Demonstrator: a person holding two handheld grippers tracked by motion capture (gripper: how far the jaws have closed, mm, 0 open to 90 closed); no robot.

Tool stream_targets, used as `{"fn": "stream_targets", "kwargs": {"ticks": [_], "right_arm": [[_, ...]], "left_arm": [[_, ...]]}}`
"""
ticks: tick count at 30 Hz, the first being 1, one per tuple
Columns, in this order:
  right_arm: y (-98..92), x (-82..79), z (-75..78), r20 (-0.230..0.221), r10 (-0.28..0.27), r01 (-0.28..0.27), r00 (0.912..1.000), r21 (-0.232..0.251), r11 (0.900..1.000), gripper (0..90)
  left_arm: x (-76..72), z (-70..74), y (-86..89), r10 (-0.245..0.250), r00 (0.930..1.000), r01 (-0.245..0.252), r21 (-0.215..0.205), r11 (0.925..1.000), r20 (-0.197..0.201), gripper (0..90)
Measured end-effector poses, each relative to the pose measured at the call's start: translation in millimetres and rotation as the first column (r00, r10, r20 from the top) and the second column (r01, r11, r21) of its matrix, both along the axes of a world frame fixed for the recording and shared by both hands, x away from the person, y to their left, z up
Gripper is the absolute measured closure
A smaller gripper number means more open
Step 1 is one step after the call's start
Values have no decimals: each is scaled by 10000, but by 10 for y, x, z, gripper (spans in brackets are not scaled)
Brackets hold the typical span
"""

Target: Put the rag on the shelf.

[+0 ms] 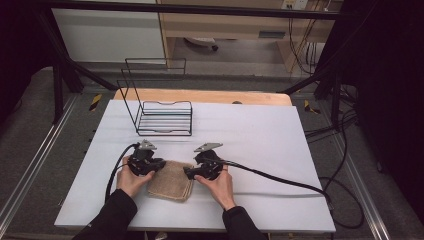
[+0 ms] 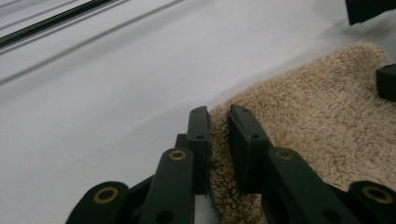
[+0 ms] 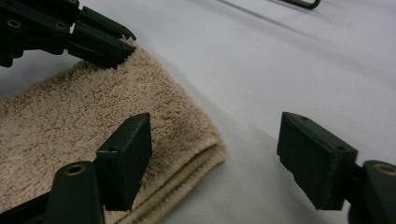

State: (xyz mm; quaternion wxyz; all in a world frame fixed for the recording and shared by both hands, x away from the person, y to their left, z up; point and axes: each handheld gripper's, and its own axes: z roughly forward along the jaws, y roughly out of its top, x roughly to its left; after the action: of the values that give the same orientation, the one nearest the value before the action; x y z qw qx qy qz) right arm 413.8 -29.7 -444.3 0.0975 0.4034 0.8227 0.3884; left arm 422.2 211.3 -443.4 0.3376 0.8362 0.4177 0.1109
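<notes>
Towel, beige terry and folded into a thick pad, lies on the white counter near the person's edge, between the 2 hands. The left claw is clamped on the towel's left corner, its jaws pinching a ridge of pile between them. The right claw stands apart: 1 jaw rests over the towel's top near the folded right corner, the other hangs over bare counter just beside the stacked edges, so nothing is gripped there yet.

The step in hand looks like taking hold of both ends before lifting or unfolding. Next, I'd say, the right claw needs to slide in so the layered edge sits between its jaws, then close on it; catching all the layers, not just the top 1, is the tricky part.

Count: 1 towel, seemingly 3 or 4 layers at the fold, 2 claws, and 1 black wire rack standing well apart at the counter's far left.
</notes>
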Motion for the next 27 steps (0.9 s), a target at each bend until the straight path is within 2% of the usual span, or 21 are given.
{"fn": "stream_targets", "kwargs": {"ticks": [6,15,24,27], "right_arm": [[36,-2,-50,-294,-83,81,9995,-68,9999,434],[46,-18,-46,-897,-128,153,9959,268,9995,604],[60,-12,-45,-1805,-251,392,9833,746,9964,770],[59,-6,-44,-1897,-254,413,9815,802,9959,797]], "left_arm": [[2,-1,2,-12,10000,12,-13,10000,-2,777],[3,-2,6,-25,10000,25,-34,10000,-3,777],[4,-2,9,-14,10000,14,-45,10000,0,776],[8,-3,17,-49,10000,49,-89,9999,-27,776]]}}
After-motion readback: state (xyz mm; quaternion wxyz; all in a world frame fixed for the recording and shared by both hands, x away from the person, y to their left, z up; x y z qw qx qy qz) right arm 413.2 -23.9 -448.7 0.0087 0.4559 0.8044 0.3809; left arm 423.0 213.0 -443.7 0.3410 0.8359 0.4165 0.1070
